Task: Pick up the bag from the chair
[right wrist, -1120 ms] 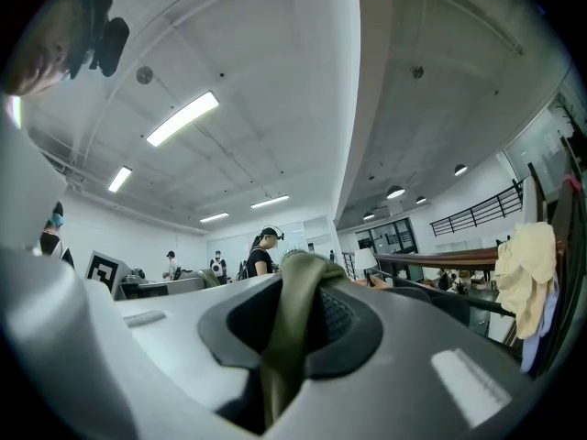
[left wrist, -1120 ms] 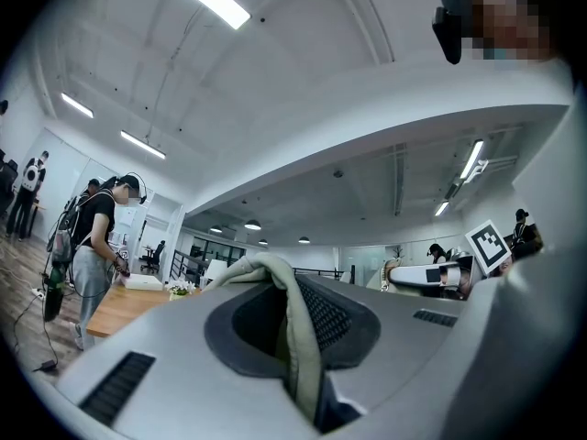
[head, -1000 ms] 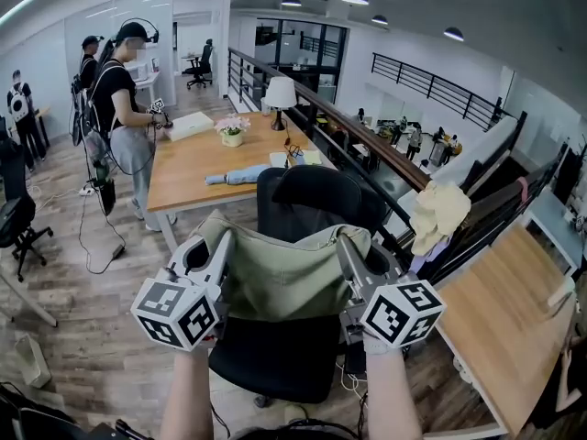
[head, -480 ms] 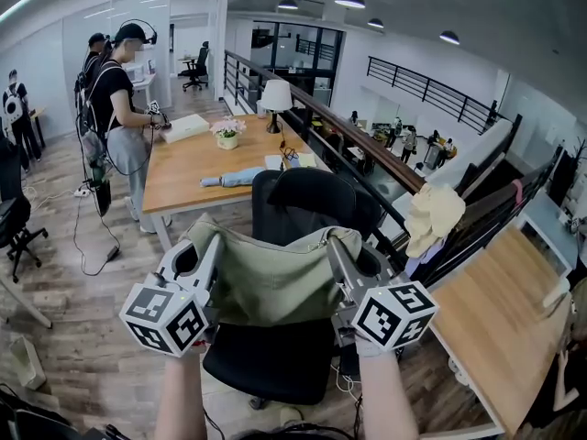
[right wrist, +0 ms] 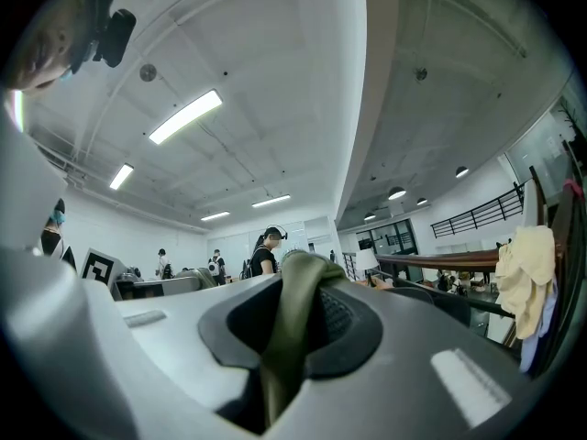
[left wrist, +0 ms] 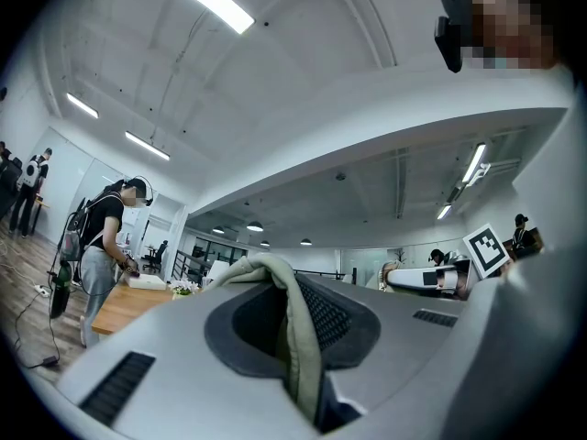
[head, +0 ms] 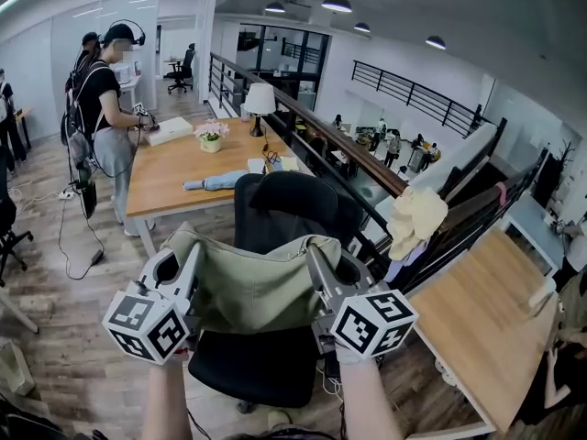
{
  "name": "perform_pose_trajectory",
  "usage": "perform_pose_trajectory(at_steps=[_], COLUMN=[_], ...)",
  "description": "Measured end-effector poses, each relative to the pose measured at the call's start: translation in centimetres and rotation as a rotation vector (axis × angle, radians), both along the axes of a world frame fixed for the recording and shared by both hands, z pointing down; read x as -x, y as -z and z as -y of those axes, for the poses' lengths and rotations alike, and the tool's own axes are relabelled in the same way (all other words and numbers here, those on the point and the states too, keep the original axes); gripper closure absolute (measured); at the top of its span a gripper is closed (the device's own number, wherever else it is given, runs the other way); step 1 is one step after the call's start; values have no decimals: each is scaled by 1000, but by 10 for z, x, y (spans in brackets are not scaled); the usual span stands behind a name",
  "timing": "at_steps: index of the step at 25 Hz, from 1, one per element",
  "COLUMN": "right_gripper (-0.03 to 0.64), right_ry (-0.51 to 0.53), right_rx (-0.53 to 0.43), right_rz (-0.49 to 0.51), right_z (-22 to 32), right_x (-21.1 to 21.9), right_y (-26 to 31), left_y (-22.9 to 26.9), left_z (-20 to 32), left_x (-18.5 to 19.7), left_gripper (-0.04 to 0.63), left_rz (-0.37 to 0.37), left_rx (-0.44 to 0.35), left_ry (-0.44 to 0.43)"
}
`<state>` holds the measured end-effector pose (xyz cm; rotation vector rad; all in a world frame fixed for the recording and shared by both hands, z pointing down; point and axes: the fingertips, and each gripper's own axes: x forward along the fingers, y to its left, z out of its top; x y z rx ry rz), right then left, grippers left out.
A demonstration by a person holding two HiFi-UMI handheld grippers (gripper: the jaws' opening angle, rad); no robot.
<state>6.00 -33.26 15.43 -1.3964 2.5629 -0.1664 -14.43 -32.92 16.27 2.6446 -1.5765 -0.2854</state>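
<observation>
The olive bag (head: 252, 287) hangs at the centre of the frame, over the seat of the black chair (head: 289, 204). Its long axis runs left to right, with one top corner at each gripper, so neither hand is nearer. The left gripper (head: 186, 257) has its jaws pressed together on a fold of the bag's rim, and the right gripper (head: 318, 257) pinches the opposite corner likewise. Whether the bag's bottom clears the seat cannot be told, so the coming move probably calls for an even, upward pull.
</observation>
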Motion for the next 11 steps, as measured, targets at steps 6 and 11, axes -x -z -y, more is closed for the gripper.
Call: perform_pose_trajectory(at_steps=[6, 11], right_gripper=[554, 554], right_ry=[-8, -18], right_rx=[-7, 0], right_rz=[-5, -6], right_z=[0, -7], right_x=[-1, -5], right_y=[0, -1], left_y=[-1, -1], left_z=[1, -5], left_x=[0, -5], left_gripper=[568, 568], left_rz=[-7, -9], left_rx=[-9, -1], left_ry=[-6, -21])
